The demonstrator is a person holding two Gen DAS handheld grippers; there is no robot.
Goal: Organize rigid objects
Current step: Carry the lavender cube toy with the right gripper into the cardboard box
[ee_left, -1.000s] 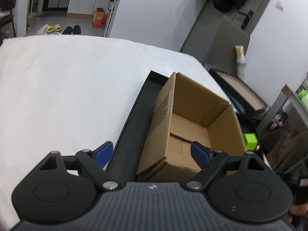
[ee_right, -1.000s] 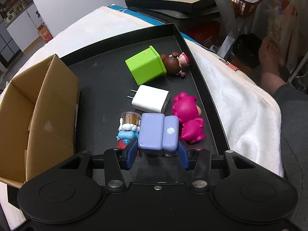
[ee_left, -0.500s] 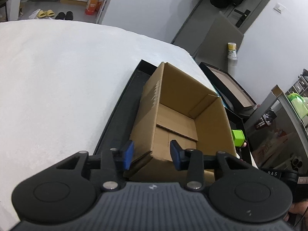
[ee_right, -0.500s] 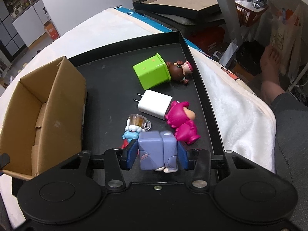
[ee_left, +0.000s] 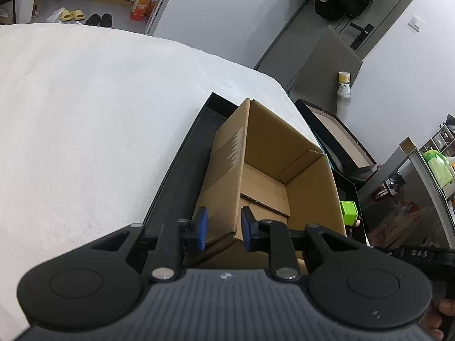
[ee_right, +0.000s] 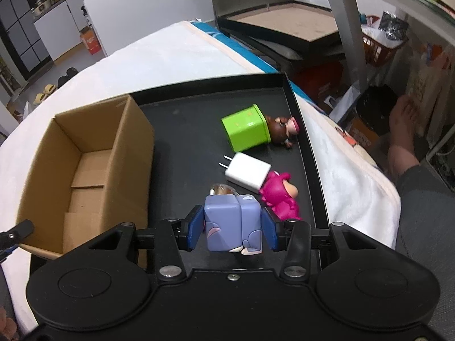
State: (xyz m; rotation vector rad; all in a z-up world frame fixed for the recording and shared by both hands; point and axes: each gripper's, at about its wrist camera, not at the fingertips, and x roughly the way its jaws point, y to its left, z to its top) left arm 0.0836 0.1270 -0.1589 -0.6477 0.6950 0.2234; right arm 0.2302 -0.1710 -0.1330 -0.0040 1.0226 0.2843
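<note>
An open cardboard box stands on the left part of a black tray. My left gripper is shut on the box's near corner wall. My right gripper is shut on a purple block figure, lifted above the tray. On the tray lie a green cube, a brown-haired figure, a white charger, a pink figure and a small figure with a cup, mostly hidden behind the purple one.
The tray sits on a white blanket. A second black tray stands beyond the bed's edge. A person's foot and leg are at the right. Shelving and clutter fill the far right.
My left gripper closed from wide open onto the box's corner wall. My right gripper lifted the purple figure off the tray and pulled back, the camera rising.
</note>
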